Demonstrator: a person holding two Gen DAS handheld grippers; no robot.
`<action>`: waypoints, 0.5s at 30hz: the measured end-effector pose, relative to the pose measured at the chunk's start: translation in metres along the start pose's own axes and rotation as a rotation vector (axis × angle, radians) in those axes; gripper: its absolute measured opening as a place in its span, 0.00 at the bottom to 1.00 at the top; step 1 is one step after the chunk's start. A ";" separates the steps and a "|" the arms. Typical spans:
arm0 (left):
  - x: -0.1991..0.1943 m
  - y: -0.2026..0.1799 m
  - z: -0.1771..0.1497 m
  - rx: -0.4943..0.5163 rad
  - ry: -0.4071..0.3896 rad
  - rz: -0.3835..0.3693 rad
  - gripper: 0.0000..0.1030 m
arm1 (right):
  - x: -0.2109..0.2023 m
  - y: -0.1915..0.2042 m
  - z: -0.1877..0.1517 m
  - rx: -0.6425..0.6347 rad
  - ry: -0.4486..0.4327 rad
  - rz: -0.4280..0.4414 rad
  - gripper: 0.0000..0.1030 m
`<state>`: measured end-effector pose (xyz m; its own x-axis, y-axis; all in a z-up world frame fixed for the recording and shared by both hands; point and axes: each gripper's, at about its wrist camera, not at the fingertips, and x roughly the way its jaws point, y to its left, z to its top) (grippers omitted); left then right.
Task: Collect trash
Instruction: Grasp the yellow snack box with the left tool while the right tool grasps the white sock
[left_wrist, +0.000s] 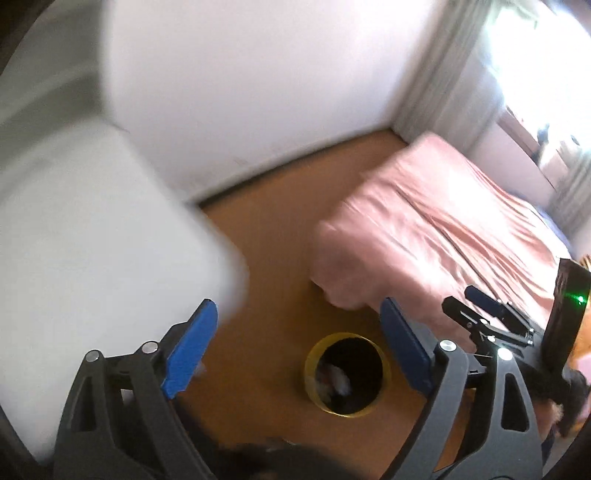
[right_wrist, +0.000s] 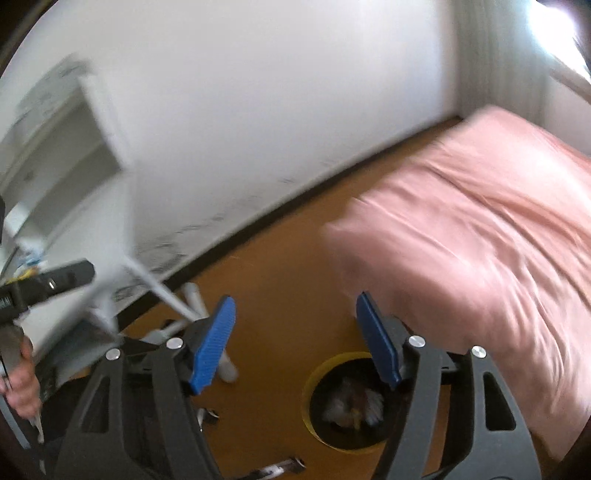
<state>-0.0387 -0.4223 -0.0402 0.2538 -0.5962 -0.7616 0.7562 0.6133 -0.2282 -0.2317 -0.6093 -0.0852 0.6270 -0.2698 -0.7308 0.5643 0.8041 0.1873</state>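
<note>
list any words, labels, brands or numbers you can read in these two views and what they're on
None can be read in either view.
Grey marks along the foot of the white wall: motion-blurred smudges, not legible.
Yellow bin, pink bed cover and white desk: no print visible.
Black device with a green light: no readable label.

Both wrist views above, perhaps sharing bin (left_wrist: 347, 374)
</note>
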 end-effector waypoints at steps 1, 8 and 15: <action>-0.020 0.021 0.001 -0.001 -0.027 0.034 0.87 | 0.004 0.031 0.009 -0.047 -0.001 0.039 0.66; -0.155 0.210 -0.042 -0.011 -0.126 0.409 0.87 | 0.031 0.236 0.025 -0.337 0.051 0.305 0.66; -0.237 0.359 -0.107 -0.137 -0.119 0.628 0.87 | 0.049 0.430 -0.009 -0.560 0.137 0.534 0.66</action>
<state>0.1076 -0.0058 -0.0069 0.6935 -0.1512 -0.7044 0.3603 0.9195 0.1574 0.0376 -0.2720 -0.0463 0.6445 0.2673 -0.7164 -0.1725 0.9636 0.2044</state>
